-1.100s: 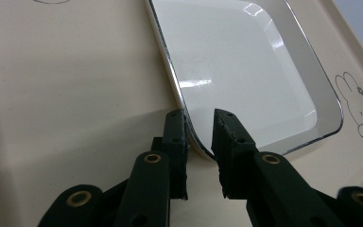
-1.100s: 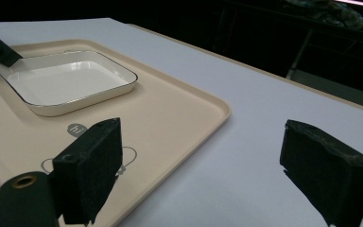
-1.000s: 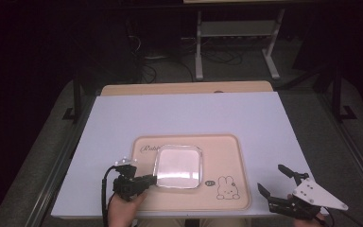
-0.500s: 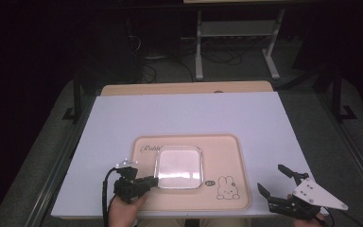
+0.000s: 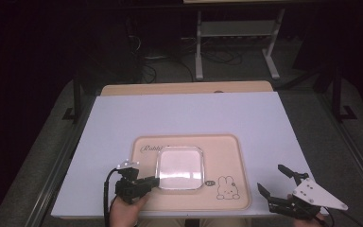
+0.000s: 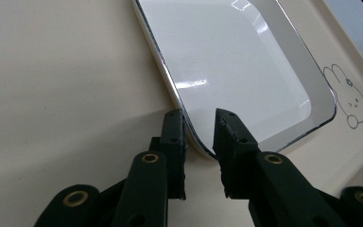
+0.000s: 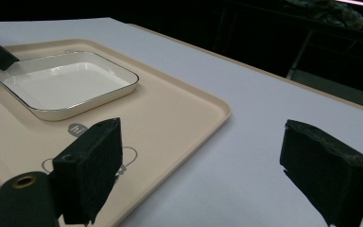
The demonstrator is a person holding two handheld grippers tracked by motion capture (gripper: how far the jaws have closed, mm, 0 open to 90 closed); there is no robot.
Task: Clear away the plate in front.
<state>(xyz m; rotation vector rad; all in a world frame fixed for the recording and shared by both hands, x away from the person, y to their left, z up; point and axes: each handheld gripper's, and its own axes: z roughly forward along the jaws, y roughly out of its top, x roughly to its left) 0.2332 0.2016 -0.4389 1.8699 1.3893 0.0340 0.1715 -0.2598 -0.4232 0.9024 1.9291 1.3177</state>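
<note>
a white square dish [image 5: 180, 167] sits on a beige tray [image 5: 238, 156] with a rabbit drawing [image 5: 227, 187], the tray lying near my edge of a pale table [image 5: 179, 111]. my left tongs [image 6: 199, 127] straddle the dish's near-left corner, one jaw outside the rim, one inside over the white floor, narrowly parted; i cannot tell if the pads press on the rim. my right tongs [image 5: 276, 185] hover just off the tray's right side, jaws spread wide and holding nothing, well apart from the dish.
</note>
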